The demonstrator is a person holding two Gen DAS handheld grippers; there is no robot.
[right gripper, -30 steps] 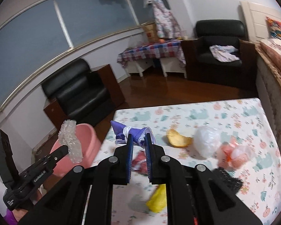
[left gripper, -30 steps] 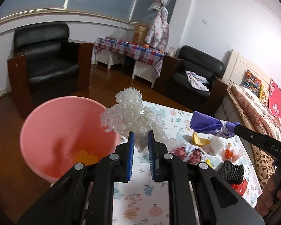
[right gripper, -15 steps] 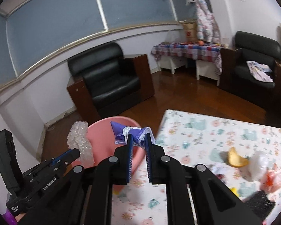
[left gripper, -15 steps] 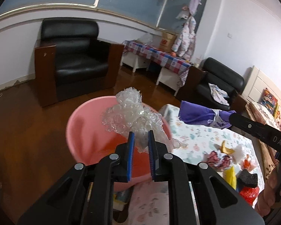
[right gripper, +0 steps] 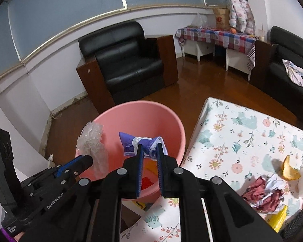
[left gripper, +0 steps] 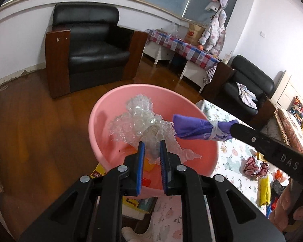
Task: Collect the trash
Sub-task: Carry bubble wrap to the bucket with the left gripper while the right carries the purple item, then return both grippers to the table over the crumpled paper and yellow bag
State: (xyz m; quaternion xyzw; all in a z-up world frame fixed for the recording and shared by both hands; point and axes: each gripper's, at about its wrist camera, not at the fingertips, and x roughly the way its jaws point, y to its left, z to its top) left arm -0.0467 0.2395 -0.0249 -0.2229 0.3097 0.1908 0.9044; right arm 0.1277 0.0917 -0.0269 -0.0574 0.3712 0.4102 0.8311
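A pink plastic basin (left gripper: 103,119) (right gripper: 171,125) stands on the floor beside the table's corner, with orange and red scraps at its bottom. My left gripper (left gripper: 152,144) (right gripper: 88,159) is shut on a crumpled wad of clear bubble wrap (left gripper: 137,121) (right gripper: 92,141), held over the basin. My right gripper (right gripper: 149,146) (left gripper: 235,126) is shut on a purple wrapper tied with white (right gripper: 131,141) (left gripper: 194,128), which also hangs above the basin's opening.
The table with a floral cloth (right gripper: 242,133) carries more trash: an orange peel (right gripper: 289,170), a red and white crumpled wrapper (right gripper: 262,195), a yellow packet (left gripper: 263,191). A black armchair (right gripper: 129,64) stands behind the basin on the wooden floor. A person's hand (left gripper: 286,213) grips the right tool.
Both grippers swung left off the table and now hang over the basin, each keeping its piece. The basin has shifted from the left edge to the middle of both views.
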